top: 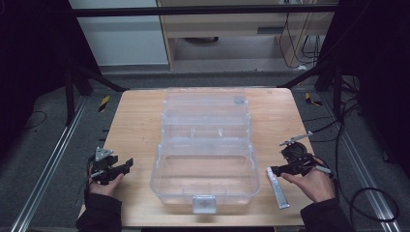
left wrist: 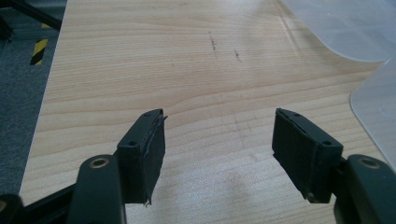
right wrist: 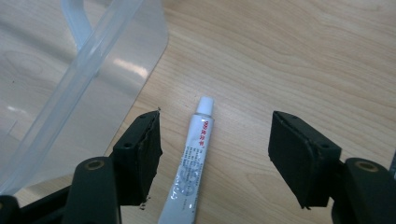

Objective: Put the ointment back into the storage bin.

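The clear box (top: pixel 205 164) stood open mid-bench (top: pixel 140 125), ready to be filled. The right claw (right wrist: pixel 215 154) hung wide open and empty astride the white tube (right wrist: pixel 191 163) lying just beside the box, apparently lined up for a grasp. The left claw (left wrist: pixel 219 149) waited wide open, empty, over bare wood

Tube (right wrist: pixel 191 168) lower end cut off; print unreadable.

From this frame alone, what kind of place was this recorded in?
Probably a lab or recording rig, not a home: a bare wooden table on grey carpet, dark curtains at both sides, metal floor rails and loose cables beside it.
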`<state>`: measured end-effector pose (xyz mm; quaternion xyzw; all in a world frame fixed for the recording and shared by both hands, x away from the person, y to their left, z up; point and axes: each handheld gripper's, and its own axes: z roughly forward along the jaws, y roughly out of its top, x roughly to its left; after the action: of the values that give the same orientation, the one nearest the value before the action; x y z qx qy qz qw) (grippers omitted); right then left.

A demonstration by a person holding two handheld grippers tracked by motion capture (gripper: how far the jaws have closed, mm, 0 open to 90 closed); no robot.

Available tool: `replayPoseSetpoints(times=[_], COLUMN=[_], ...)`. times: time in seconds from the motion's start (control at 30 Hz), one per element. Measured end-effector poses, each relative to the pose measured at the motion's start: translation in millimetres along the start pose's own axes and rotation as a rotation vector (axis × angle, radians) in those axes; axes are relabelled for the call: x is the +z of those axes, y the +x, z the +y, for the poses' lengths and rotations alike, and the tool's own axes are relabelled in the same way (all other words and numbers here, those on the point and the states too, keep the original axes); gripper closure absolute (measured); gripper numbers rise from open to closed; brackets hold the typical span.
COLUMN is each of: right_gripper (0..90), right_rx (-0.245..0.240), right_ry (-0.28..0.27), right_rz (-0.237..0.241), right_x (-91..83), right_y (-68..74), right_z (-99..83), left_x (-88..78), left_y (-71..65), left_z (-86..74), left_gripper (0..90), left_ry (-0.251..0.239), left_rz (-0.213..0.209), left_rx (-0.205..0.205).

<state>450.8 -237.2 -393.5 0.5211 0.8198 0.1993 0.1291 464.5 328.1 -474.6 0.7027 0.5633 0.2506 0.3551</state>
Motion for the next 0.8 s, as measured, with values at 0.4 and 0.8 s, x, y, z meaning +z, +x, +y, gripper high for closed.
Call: replayPoseSetpoints(times=[0.4, 0.8], right_gripper=[41.5, 45.6], right_rx=[0.015, 0.046], right_ry=[0.076, 0.14], right_rz=[-0.001, 0.043], right_x=[17.9, 35.1], right_y=[1.9, -1.6], right_z=[-1.0, -5.5], left_x=[0.6, 0.4], left_y=[-0.4, 0.0], left_z=[-0.2, -0.1], left_gripper=[35.1, 35.2], left_ry=[0.006, 0.005], left_rz=[0.001, -0.002], left_rx=[0.005, 0.004])
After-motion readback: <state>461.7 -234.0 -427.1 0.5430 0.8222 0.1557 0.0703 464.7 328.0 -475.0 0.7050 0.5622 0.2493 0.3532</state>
